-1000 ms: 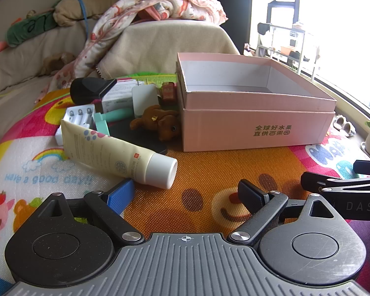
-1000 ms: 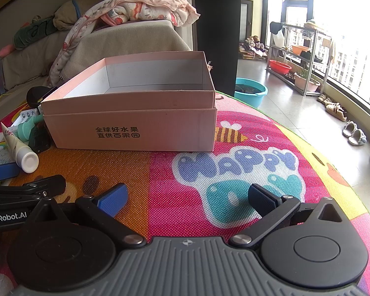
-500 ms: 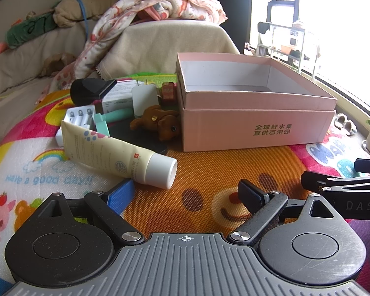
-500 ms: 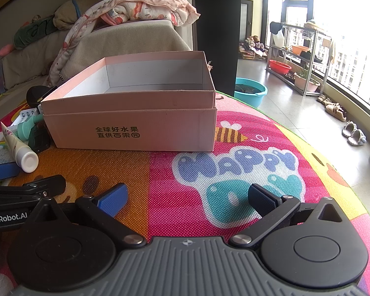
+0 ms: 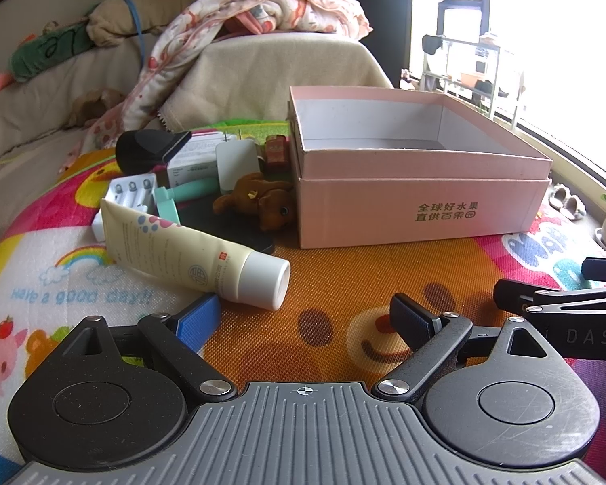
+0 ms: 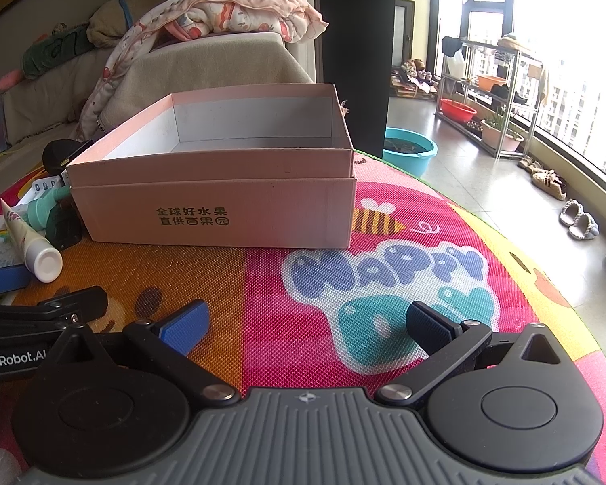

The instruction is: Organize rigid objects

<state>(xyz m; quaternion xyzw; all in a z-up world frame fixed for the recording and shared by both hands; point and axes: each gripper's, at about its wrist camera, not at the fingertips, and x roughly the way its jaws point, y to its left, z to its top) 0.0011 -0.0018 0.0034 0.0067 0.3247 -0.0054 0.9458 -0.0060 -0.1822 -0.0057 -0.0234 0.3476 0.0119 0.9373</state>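
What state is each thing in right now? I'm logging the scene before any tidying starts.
Left gripper: open, holding nothing.
Right gripper: open, holding nothing.
Pink box: lid off, nothing visible inside.
Cream tube: lying on its side, white cap on.
Brown plush toy: lying against the box's side.
Black hair dryer: lying in the pile.
White adapter: standing upright, prongs up.
Play mat: flat under everything.
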